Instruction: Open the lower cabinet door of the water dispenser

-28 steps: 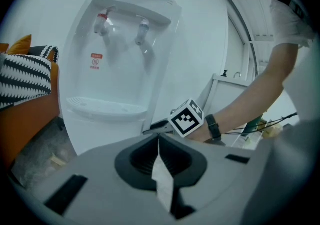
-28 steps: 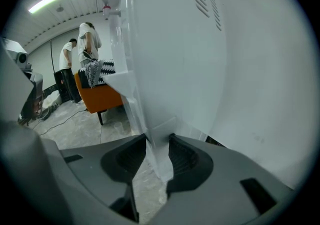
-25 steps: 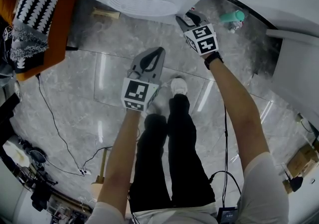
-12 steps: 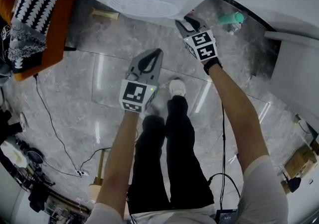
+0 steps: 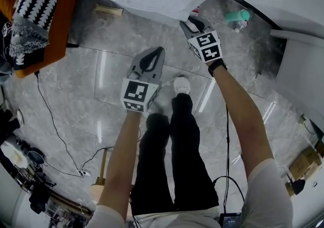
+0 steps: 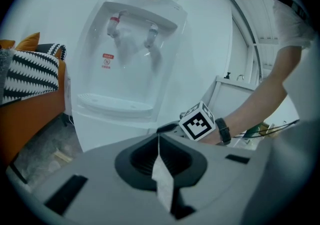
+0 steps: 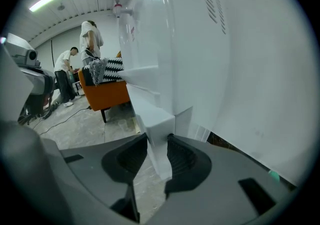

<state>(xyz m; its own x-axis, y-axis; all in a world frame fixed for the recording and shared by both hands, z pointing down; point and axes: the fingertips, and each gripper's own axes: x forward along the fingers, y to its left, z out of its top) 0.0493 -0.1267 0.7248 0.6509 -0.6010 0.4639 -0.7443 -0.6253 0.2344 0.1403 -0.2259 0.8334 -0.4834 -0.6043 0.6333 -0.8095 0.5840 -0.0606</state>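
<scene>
Right gripper (image 7: pixel 159 138): fingers clamp lower cabinet door (image 7: pixel 155 119) edge, water dispenser (image 6: pixel 131 54). Risk: shallow hold slips if pulled askew. Left gripper (image 6: pixel 159 138): fingers closed, empty.

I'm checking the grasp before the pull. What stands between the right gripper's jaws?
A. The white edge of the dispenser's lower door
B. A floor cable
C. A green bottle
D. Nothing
A: in the right gripper view, the white edge of the lower door stands between the jaws of the right gripper, with both pads against it.
</scene>
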